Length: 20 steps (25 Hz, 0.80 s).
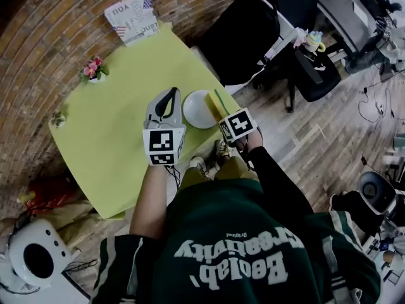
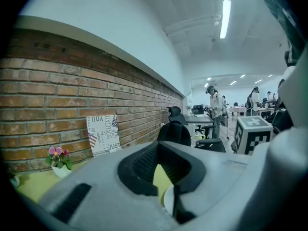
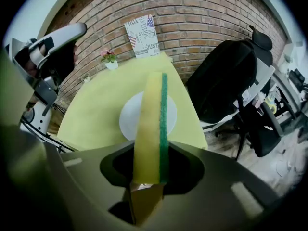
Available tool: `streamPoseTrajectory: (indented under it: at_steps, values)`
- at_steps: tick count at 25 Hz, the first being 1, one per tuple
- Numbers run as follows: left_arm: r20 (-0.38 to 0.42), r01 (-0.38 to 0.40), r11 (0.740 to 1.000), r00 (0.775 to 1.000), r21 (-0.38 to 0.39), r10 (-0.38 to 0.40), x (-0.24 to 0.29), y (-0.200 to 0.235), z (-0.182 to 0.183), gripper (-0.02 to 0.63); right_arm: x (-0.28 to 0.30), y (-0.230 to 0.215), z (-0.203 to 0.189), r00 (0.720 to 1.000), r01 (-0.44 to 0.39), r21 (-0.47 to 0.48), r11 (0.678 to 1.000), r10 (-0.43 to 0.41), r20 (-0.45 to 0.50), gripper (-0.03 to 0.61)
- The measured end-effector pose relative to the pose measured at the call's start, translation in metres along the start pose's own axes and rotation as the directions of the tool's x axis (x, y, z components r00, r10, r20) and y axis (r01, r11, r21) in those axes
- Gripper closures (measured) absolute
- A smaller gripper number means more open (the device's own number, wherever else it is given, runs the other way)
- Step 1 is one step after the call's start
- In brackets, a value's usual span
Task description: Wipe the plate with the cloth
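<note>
Two states: right tongs (image 3: 149, 174) clamp sponge (image 3: 153, 124), half-hiding plate (image 3: 129, 119); left tongs (image 1: 168, 97) closed, empty.

Matt plastic, foam, brick and wood

My left gripper (image 1: 169, 94) and right gripper (image 3: 150, 158) have matt grey plastic shells; the left one's inner pads look dark and ribbed; the sponge (image 3: 149, 114) is yellow foam with a rough green scouring face; the plate (image 1: 199, 110) looks smooth and white; the table (image 1: 114, 125) cover is matt; the wall (image 2: 62, 90) is rough brick; the floor (image 1: 329, 132), right of frame, is wood plank.
</note>
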<state>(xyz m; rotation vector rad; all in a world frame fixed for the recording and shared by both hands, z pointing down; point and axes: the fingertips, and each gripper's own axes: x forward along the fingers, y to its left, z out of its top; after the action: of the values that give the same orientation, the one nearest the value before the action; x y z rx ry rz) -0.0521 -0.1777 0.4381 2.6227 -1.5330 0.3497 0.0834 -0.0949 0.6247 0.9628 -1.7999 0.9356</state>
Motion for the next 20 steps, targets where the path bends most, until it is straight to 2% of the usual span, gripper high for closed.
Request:
streamPoseTrajectory:
  at_steps: [5, 11, 15, 20]
  values:
    - [-0.008, -0.047, 0.999, 0.999, -0.003, 0.047, -0.014, 0.011, -0.002, 0.609, 0.011, 0.035, 0.031, 0.997, -0.071, -0.057, 0.996, 0.072, 0.022, 0.444]
    - [-0.030, -0.105, 0.994, 0.994, -0.013, 0.104, -0.032, 0.025, -0.009, 0.609, 0.034, 0.074, 0.036, 0.989, -0.146, -0.118, 0.982, 0.142, -0.043, 0.443]
    - [-0.048, -0.132, 0.991, 0.990, -0.018, 0.131, -0.038, 0.035, -0.015, 0.609, 0.045, 0.082, 0.037, 0.986, -0.162, -0.144, 0.976, 0.153, -0.069, 0.443]
    - [-0.058, -0.131, 0.991, 0.990, -0.022, 0.130, -0.032, 0.038, -0.019, 0.609, 0.045, 0.065, 0.041, 0.990, -0.132, -0.112, 0.985, 0.126, -0.062, 0.443]
